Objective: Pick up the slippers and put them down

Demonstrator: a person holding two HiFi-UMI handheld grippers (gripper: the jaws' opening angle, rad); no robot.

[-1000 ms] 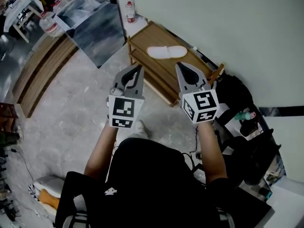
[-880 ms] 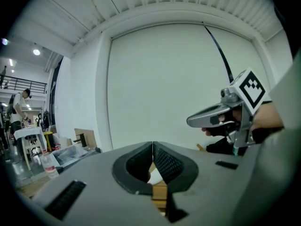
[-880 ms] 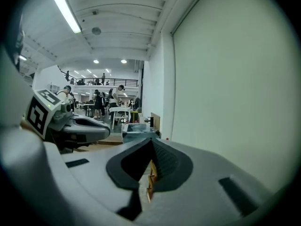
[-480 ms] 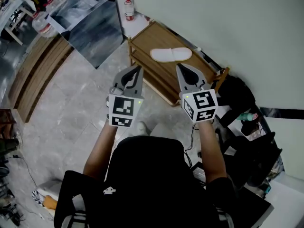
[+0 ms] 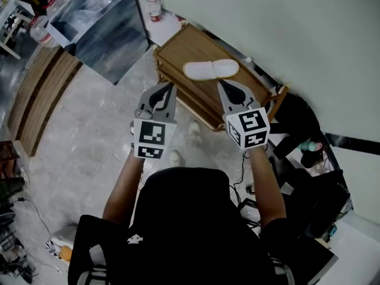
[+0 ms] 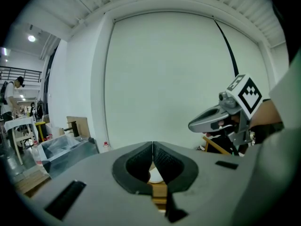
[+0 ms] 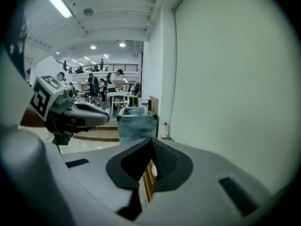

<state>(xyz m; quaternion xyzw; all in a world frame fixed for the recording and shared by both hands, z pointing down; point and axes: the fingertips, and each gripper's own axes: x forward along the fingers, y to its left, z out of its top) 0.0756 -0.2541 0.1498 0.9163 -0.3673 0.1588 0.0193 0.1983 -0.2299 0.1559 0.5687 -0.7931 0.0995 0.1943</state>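
Observation:
A white slipper (image 5: 211, 69) lies on top of a low wooden rack (image 5: 178, 49) against the wall in the head view. My left gripper (image 5: 169, 86) is held out in front of me, short of the rack's near edge, jaws shut and empty. My right gripper (image 5: 222, 85) hovers just this side of the slipper, also shut with nothing in it. Through the left gripper's (image 6: 152, 147) jaws a sliver of the white slipper (image 6: 154, 175) and wood shows. In the right gripper view the gripper (image 7: 151, 142) points at the rack (image 7: 149, 179).
A grey glass-topped box (image 5: 101, 25) stands left of the rack, with a bottle (image 5: 154, 8) behind it by the wall. Wooden steps (image 5: 35, 91) run along the left. Dark bags and clutter (image 5: 303, 153) sit to the right. People stand far off in the right gripper view.
Both grippers have moved forward and down toward the rack together; the slipper and rack now sit nearer to the jaw tips. Both jaws stayed shut.

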